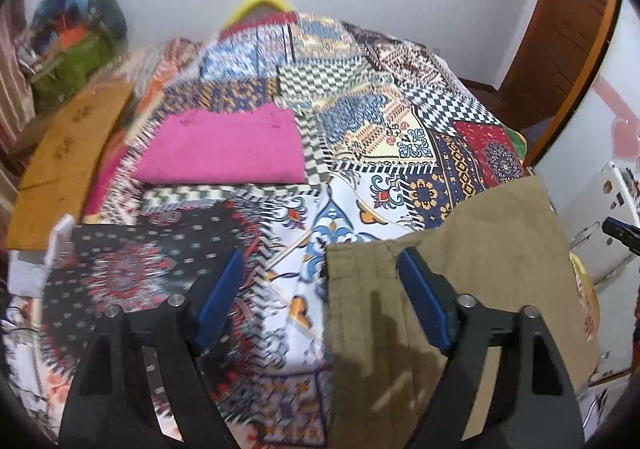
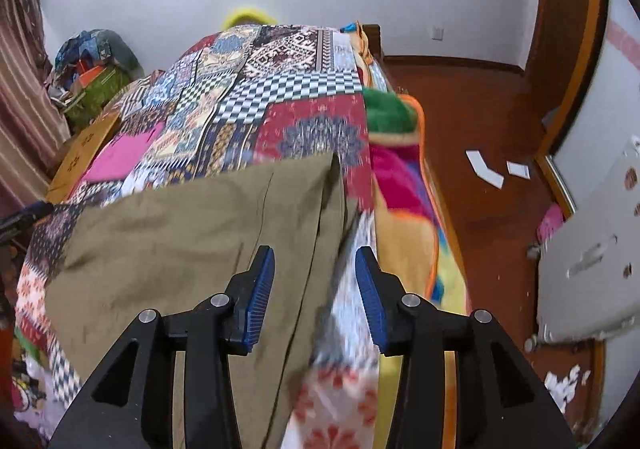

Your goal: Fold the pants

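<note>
Khaki pants (image 2: 192, 249) flat on patchwork bedspread (image 1: 400, 121), near bed edge; left claw (image 1: 320, 289) jaws apart, nothing between pads, pants edge under its right finger; right claw (image 2: 315, 289) jaws apart over pants' right edge, not gripping; folded pink cloth (image 1: 224, 149) further up bed, well apart from pants.

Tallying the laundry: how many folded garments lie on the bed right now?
2. The pink folded garment lies farther back on the patchwork bedspread, toward its left side; the khaki pants lie at the near edge. More may be hidden.
</note>
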A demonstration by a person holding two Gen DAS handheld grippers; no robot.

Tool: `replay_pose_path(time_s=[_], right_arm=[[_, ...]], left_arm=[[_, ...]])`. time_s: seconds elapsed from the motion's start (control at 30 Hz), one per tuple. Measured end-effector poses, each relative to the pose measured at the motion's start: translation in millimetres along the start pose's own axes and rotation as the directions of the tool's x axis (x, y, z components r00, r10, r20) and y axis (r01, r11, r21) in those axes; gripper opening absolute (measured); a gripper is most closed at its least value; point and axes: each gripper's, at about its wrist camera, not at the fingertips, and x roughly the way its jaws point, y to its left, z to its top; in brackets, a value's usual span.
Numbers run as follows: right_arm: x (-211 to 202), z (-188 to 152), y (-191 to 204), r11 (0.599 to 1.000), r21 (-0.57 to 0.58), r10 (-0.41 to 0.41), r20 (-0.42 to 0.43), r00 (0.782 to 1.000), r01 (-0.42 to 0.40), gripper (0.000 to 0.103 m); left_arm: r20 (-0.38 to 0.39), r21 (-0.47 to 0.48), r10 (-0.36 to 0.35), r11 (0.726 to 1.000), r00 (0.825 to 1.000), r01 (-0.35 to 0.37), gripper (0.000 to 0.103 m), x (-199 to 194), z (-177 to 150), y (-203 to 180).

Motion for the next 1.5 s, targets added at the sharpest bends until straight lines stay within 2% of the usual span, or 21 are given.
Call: replay_pose_path(time_s=[0.1, 0.3, 0.4, 0.57, 0.7, 0.8, 0.83, 0.9, 0.97, 1.03, 1.13, 1.23, 1.37, 1.43, 1.47, 1.5], right_arm=[[15, 13, -3, 1.0, 0.004, 0.015, -0.007, 1.0, -0.015, 0.039], [62, 30, -12, 0.998, 0.033, 0.051, -0.071, 0.996, -0.049, 0.039], [81, 32, -16, 0.998, 0.043, 0.059, -0.104, 0.993, -0.055, 0.039], [103, 40, -18, 0.993, 0.066, 0.11, -0.126, 0.986, -0.103, 0.038], [115, 51, -20, 0.985, 0.084, 0.162, -0.131, 0.978, -0.152, 0.038], [124, 55, -19, 0.981, 0.087, 0.187, -0.146, 0.972, -0.176, 0.022], [125, 56, -18, 0.98, 0.083, 0.19, -0.15, 0.97, -0.179, 0.012], [126, 56, -16, 0.981, 0.074, 0.186, -0.144, 0.972, -0.177, 0.01], [122, 56, -12, 0.986, 0.05, 0.165, -0.122, 0.979, -0.16, 0.008], [115, 56, -6, 0.994, 0.008, 0.11, -0.09, 0.99, -0.11, 0.007], [107, 58, 2, 0.998, -0.067, 0.014, -0.053, 0.999, -0.018, 0.006], [105, 61, 1, 0.994, -0.094, -0.052, -0.041, 0.998, 0.048, 0.006], [110, 64, -12, 0.995, -0.077, -0.069, -0.103, 0.992, 0.062, 0.006], [100, 64, -13, 0.99, -0.081, -0.123, -0.081, 0.989, 0.116, 0.006], [92, 64, -14, 0.982, -0.089, -0.173, -0.057, 0.983, 0.168, 0.01], [85, 64, -15, 0.978, -0.093, -0.19, -0.04, 0.981, 0.186, 0.011]], left_arm=[[-0.066, -0.019, -0.035, 0.999, 0.997, 0.034, 0.058, 30, 6, -2], [-0.151, -0.057, -0.083, 0.996, 0.985, 0.075, 0.058, 70, 0, -1], [-0.163, -0.066, -0.098, 0.994, 0.982, 0.089, 0.058, 77, -4, 0], [-0.198, -0.146, -0.172, 0.979, 0.965, 0.145, 0.058, 88, -9, 11], [-0.21, -0.126, -0.164, 0.982, 0.964, 0.139, 0.058, 90, -9, 8], [-0.224, -0.118, -0.158, 0.984, 0.962, 0.134, 0.058, 93, -8, 7], [-0.227, -0.124, -0.164, 0.983, 0.96, 0.138, 0.058, 93, -8, 8], [-0.226, -0.136, -0.172, 0.98, 0.959, 0.144, 0.058, 94, -8, 10], [-0.216, -0.13, -0.167, 0.981, 0.962, 0.141, 0.054, 93, -9, 9], [-0.205, -0.096, -0.144, 0.987, 0.968, 0.126, 0.047, 90, -11, 2], [-0.183, -0.022, -0.073, 0.997, 0.98, 0.071, 0.043, 87, -13, -12], [-0.171, 0.014, -0.037, 0.999, 0.985, 0.04, 0.042, 88, -16, -17], [-0.175, -0.024, -0.065, 0.998, 0.982, 0.062, 0.042, 89, -15, -11], [-0.171, -0.02, -0.057, 0.998, 0.984, 0.055, 0.042, 86, -14, -12], [-0.17, -0.014, -0.05, 0.999, 0.984, 0.048, 0.042, 84, -13, -12], [-0.166, -0.01, -0.038, 0.999, 0.985, 0.037, 0.042, 79, -9, -12]])
